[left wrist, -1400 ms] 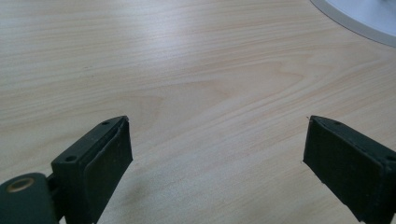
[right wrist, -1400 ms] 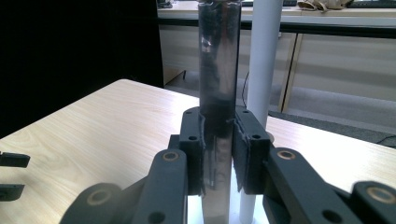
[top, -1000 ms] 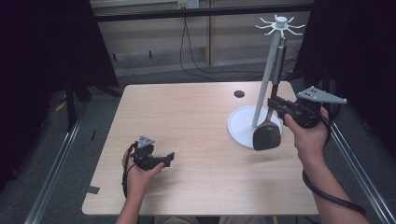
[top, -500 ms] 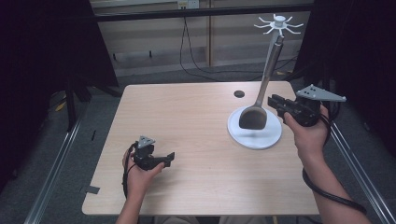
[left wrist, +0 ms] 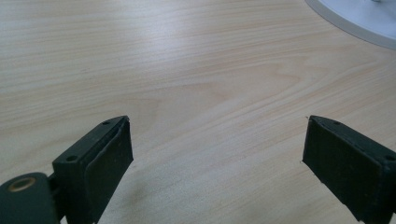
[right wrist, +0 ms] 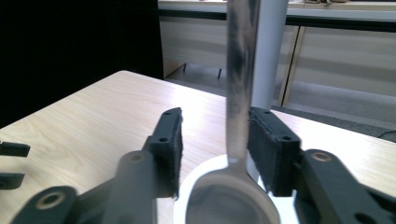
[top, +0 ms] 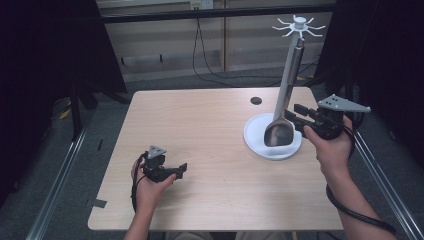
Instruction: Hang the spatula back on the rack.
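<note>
While the ladle [top: 279, 134] hangs from the rack [top: 299, 25]:
Right gripper [top: 295, 116]: jaws just opened, ladle handle between, ungripped.
Left gripper [top: 181, 170]: jaws wide, empty, over the table [top: 200, 125].

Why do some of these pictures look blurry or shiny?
In the right gripper view the ladle hangs so near the lens that its bowl blurs and mirrors the room; in the left gripper view soft glare lies across the table, with the black pads slightly soft; the high view is dark at both sides.
</note>
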Motion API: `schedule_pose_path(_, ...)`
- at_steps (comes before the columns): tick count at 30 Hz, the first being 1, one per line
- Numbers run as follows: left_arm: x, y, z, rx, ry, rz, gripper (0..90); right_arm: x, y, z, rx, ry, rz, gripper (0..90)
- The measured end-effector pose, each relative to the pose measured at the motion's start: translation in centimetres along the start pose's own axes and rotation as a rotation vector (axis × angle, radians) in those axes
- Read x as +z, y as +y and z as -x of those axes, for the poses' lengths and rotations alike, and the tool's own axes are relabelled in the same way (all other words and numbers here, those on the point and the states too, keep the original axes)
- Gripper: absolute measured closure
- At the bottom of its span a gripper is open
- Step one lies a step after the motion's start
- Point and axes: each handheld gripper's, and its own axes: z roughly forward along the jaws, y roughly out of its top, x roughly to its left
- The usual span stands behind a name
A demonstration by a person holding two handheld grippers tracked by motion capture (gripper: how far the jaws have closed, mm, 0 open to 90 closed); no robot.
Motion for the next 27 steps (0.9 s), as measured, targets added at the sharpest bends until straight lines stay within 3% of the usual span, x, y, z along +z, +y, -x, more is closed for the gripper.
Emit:
schedule_pose_path(8, 0.2, 0.1, 0.2, 0.005, -0.012, -0.002, 8.1, -0.4, -0.7, -0.5, -0.006, 0.015, -0.013, 40.9)
schedule_pose_path(27, 0.0, 0.0, 0.2, 0.002, -0.006, 0.004, 8.1, -0.3, -2.7, -1.3, 0.000, 0.076, -0.062, 25.4)
